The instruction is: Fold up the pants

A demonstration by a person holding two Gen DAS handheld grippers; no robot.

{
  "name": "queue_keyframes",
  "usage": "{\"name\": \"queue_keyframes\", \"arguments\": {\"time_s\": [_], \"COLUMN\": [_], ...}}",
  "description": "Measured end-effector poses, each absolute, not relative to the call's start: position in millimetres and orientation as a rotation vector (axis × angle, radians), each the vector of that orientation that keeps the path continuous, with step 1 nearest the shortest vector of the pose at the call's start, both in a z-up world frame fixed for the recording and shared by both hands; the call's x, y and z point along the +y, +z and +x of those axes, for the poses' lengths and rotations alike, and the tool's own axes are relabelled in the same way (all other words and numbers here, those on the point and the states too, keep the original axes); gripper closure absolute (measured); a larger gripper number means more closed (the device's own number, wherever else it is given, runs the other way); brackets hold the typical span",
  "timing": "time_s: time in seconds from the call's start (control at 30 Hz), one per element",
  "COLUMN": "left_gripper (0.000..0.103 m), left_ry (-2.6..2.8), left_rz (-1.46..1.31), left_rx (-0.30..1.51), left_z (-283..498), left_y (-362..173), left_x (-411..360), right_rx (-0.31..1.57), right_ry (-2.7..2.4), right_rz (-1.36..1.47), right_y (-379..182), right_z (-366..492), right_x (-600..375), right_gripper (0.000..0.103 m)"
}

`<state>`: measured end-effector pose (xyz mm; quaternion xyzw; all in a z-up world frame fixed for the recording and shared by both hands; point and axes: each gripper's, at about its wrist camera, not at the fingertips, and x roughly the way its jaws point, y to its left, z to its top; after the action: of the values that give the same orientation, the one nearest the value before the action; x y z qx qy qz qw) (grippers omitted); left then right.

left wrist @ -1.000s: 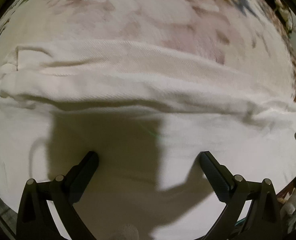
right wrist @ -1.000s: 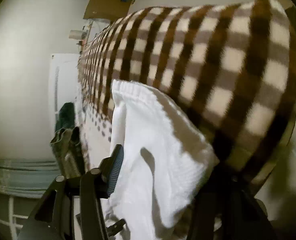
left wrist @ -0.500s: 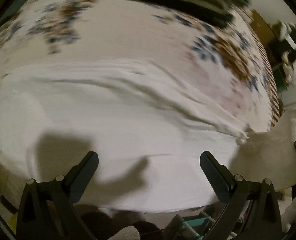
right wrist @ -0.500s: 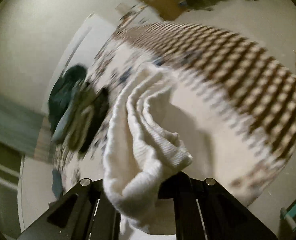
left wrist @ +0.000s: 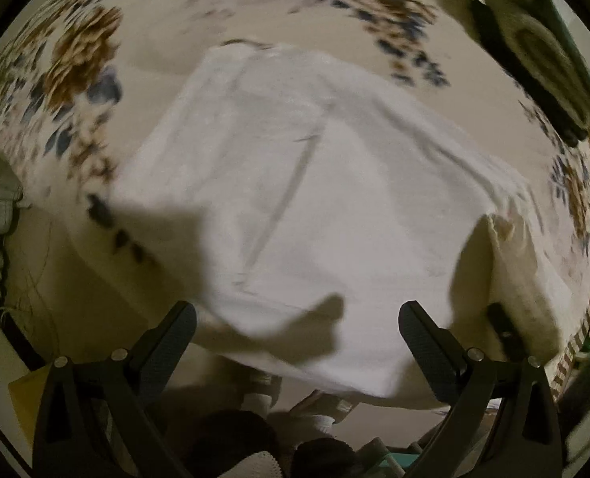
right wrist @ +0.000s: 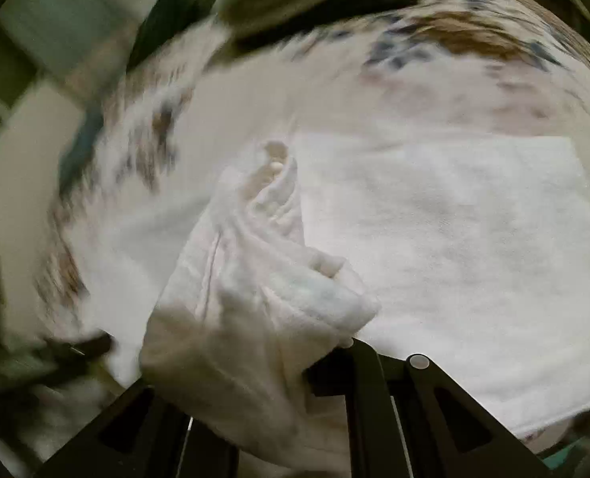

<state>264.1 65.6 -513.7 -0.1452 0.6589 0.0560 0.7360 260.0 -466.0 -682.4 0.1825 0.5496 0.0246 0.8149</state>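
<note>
Broadly, the work surface is a bed under a floral bedspread [left wrist: 75, 51] printed with brown and blue flowers on cream, and both views are smeared by motion. From the left wrist view, to the left of the left gripper [left wrist: 297, 330] lies a strip of pale floor [left wrist: 56, 279], and ahead of its fingers the white pants [left wrist: 315, 183] lie spread flat on the bedspread, one long crease running down the cloth. The left gripper's jaws are spread wide with nothing between them, hanging over the near edge of the pants. To its right a raised fold of the same white cloth stands up, with a dark finger of the right gripper [left wrist: 502, 324] beside it. Far ahead to the right sits a dark pile of clothes [left wrist: 534, 47].

Only the right wrist view shows the grip itself: the right gripper [right wrist: 295, 374] is pinched on a bunched end of the pants [right wrist: 255, 298], lifted above the flat part, which spreads out to the right. Behind and to the left, a pale wall [right wrist: 24, 139] shows.
</note>
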Motion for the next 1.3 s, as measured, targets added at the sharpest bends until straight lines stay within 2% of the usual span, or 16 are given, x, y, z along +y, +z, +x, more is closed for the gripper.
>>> {"name": "queue_keyframes", "arguments": {"time_s": [0.07,0.13,0.17,0.2,0.4,0.5,0.57,0.63,0.7,0.73,0.8,0.87,0.97,1.07,1.13,1.3], "left_gripper": [0.000,0.000,0.000,0.000,0.000,0.000,0.000,0.001,0.009,0.024,0.047,0.047,0.035,0.034,0.034,0.032], "left_ry": [0.146,0.173,0.191,0.204,0.282,0.333,0.362,0.373,0.365,0.358,0.330,0.332,0.316,0.332,0.380,0.399], "left_rz": [-0.336,-0.352,-0.367,-0.381,-0.489,-0.593,-0.670,-0.763,-0.794,-0.799,-0.803,-0.807,-0.872,-0.902,-0.920,-1.011], "left_rx": [1.445,1.439,1.434,1.430,1.390,1.351,1.309,1.242,1.186,1.171,1.149,1.149,1.126,1.127,1.162,1.010], "left_z": [259.2,254.2,250.7,245.9,231.6,224.5,221.9,221.1,225.4,227.7,236.2,238.6,238.1,241.3,231.6,182.3], "left_y": [-516.7,-518.4,-519.1,-518.7,-526.6,-537.6,-544.6,-551.0,-553.8,-554.4,-554.5,-563.0,-569.7,-563.9,-547.3,-487.7], "left_x": [77.8,88.3,95.3,103.8,130.0,149.1,162.0,174.6,181.1,182.8,185.4,188.2,191.1,195.5,198.6,198.3], "right_rx": [1.233,1.277,1.288,1.308,1.273,1.354,1.504,1.465,1.471,1.466,1.459,1.459,1.465,1.473,1.474,1.482], "right_ry": [0.018,0.040,0.092,0.176,0.226,0.110,0.144,0.135,0.136,0.130,0.125,0.123,0.110,0.094,0.088,0.091], "right_rz": [0.305,0.275,0.291,0.325,0.520,0.447,0.476,0.505,0.507,0.520,0.539,0.535,0.544,0.584,0.619,0.665], "right_y": [-703.1,-708.9,-707.7,-703.8,-671.4,-692.7,-728.6,-729.4,-731.3,-732.2,-730.0,-727.6,-721.9,-718.3,-719.4,-721.7], "right_z": [261.3,263.7,269.0,270.5,272.0,278.6,287.1,289.9,295.6,294.9,298.2,299.5,293.5,293.7,293.0,293.1], "right_x": [-446.9,-429.0,-425.8,-418.4,-438.5,-444.4,-440.0,-440.5,-439.0,-439.9,-444.0,-446.2,-447.9,-452.7,-457.4,-462.3], "right_gripper": [0.088,0.071,0.054,0.045,0.045,0.045,0.044,0.044,0.044,0.044,0.044,0.044,0.044,0.044,0.044,0.044]}}
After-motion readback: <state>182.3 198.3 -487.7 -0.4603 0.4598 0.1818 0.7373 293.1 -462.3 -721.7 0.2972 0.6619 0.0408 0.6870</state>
